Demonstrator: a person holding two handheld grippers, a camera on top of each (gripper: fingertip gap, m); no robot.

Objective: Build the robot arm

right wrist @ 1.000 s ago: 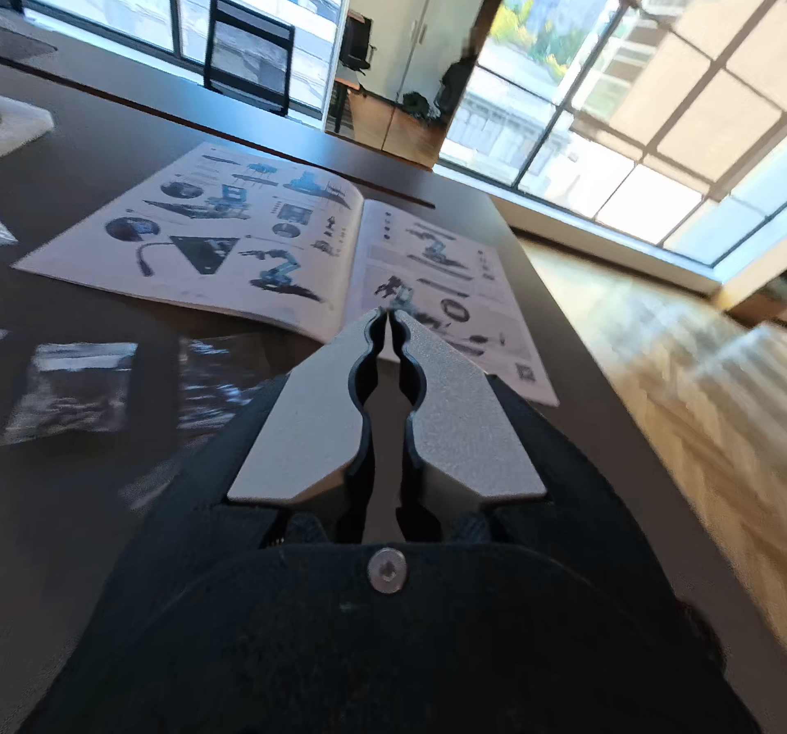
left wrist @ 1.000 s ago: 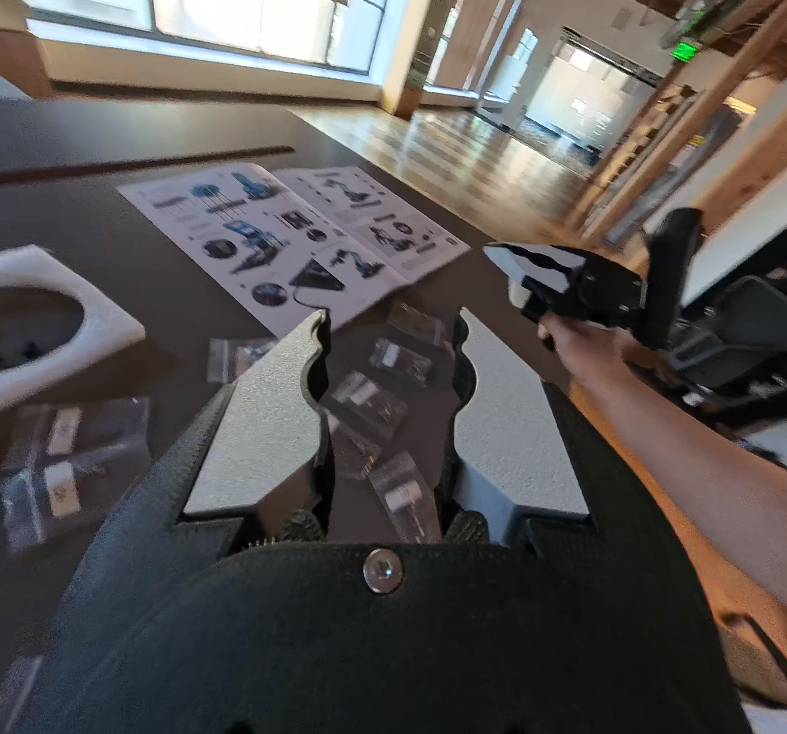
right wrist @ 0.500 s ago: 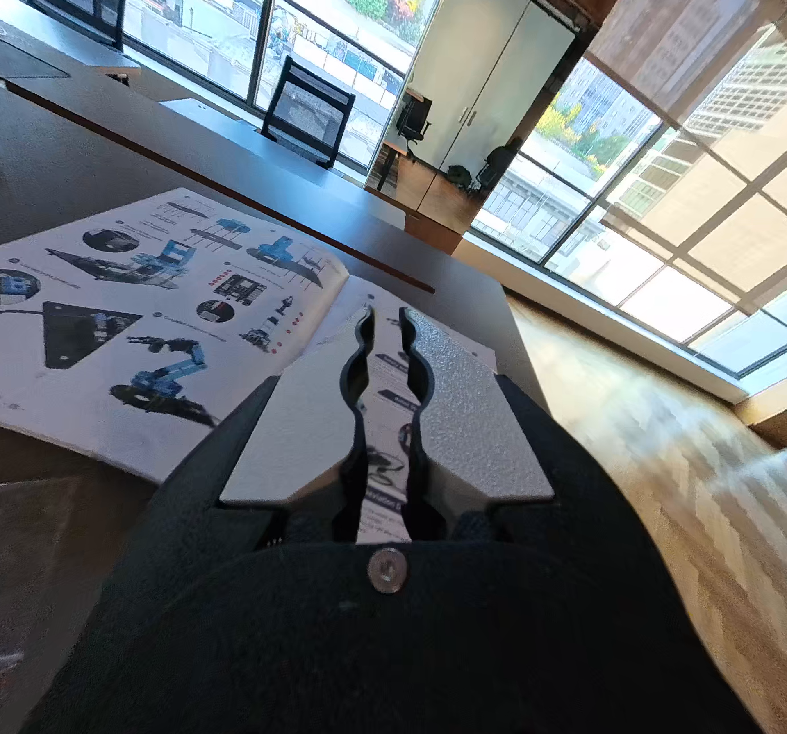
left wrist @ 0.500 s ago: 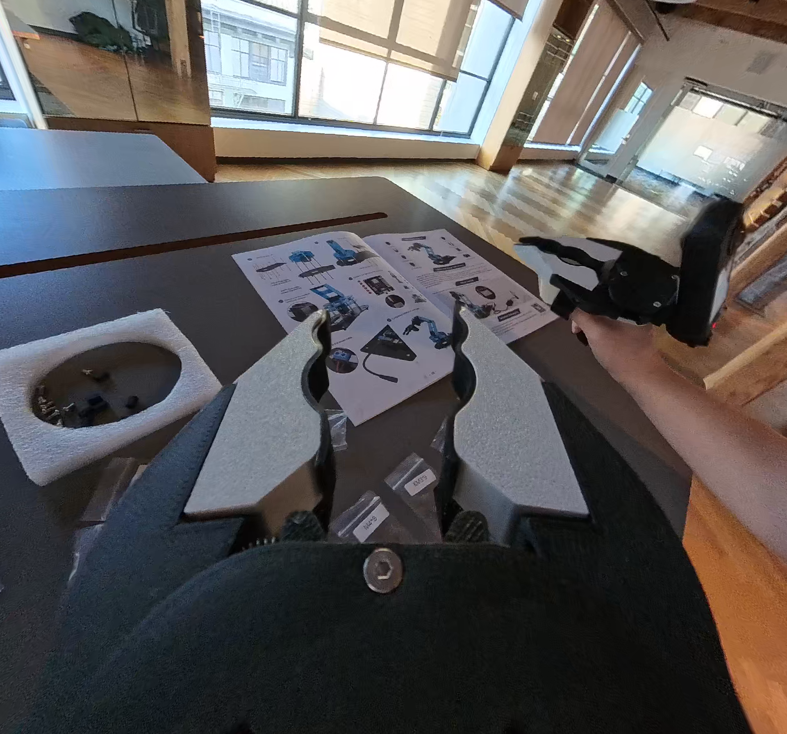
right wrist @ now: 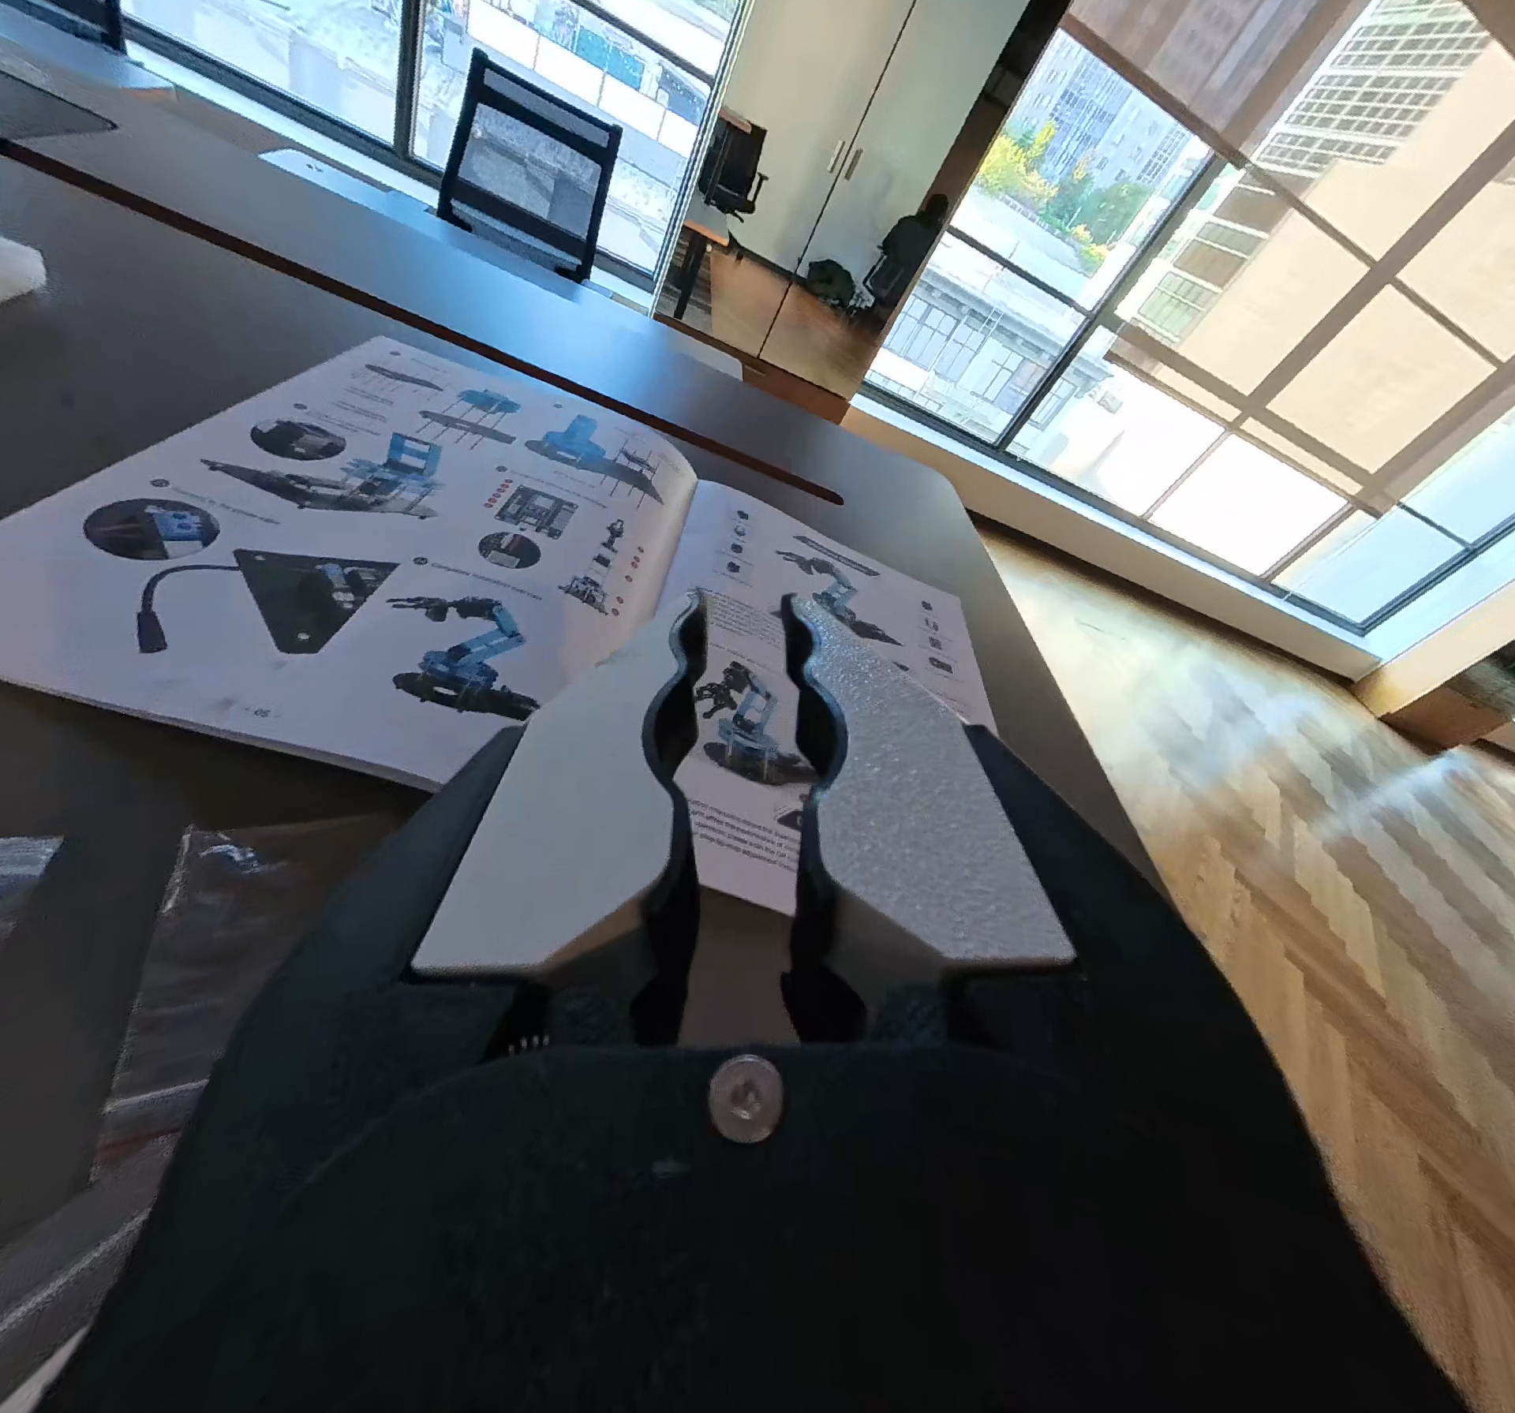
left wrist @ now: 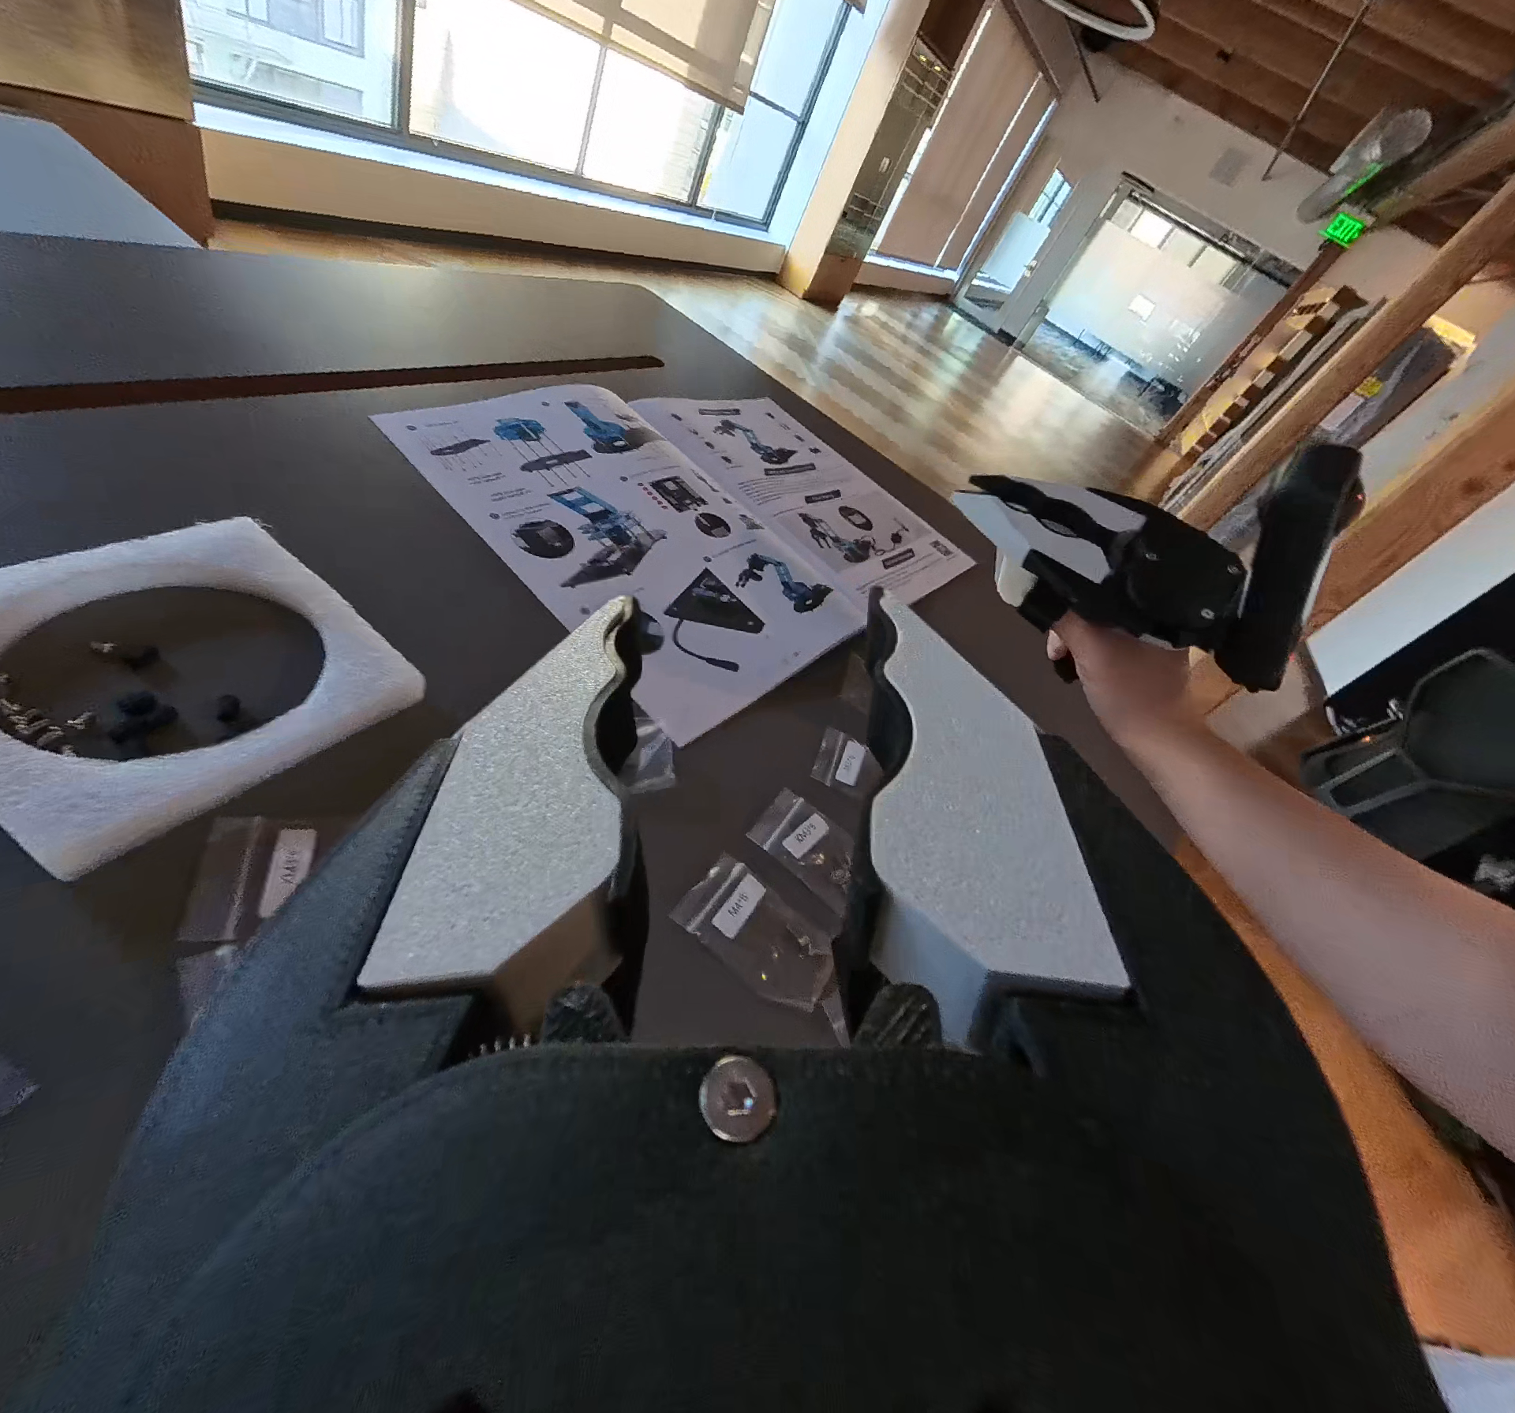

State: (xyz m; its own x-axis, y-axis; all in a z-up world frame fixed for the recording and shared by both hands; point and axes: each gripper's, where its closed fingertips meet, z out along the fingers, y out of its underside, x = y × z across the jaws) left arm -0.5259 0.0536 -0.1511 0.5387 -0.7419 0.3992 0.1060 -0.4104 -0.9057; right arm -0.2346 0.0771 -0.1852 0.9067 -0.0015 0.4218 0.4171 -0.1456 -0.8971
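- The dark table (left wrist: 246, 472) runs out of frame on the left and near sides in both views; only its far right corner and right edge show, with wooden floor beyond.
- The open booklet (left wrist: 656, 521) lies flat near that far right corner, its right page close to the table's right edge. In the right wrist view the fingers cover part of that page.
- The white foam block (left wrist: 205, 685) sits toward the left side of the table, cut off at the frame edge. The small dark and metal pieces in its round hollow are too small to tell apart.
- The left gripper (left wrist: 746, 611) hangs over the table's near part with fingers spread wide and empty; its body hides the surface below.
- The right gripper (right wrist: 742, 603) hovers over the booklet's right page by the right edge, fingers parted by a narrow gap, gripping nothing.
- Small clear bags (left wrist: 762, 931) with white labels lie scattered between the booklet and the near edge, partly hidden behind the left fingers; contents are hard to make out.
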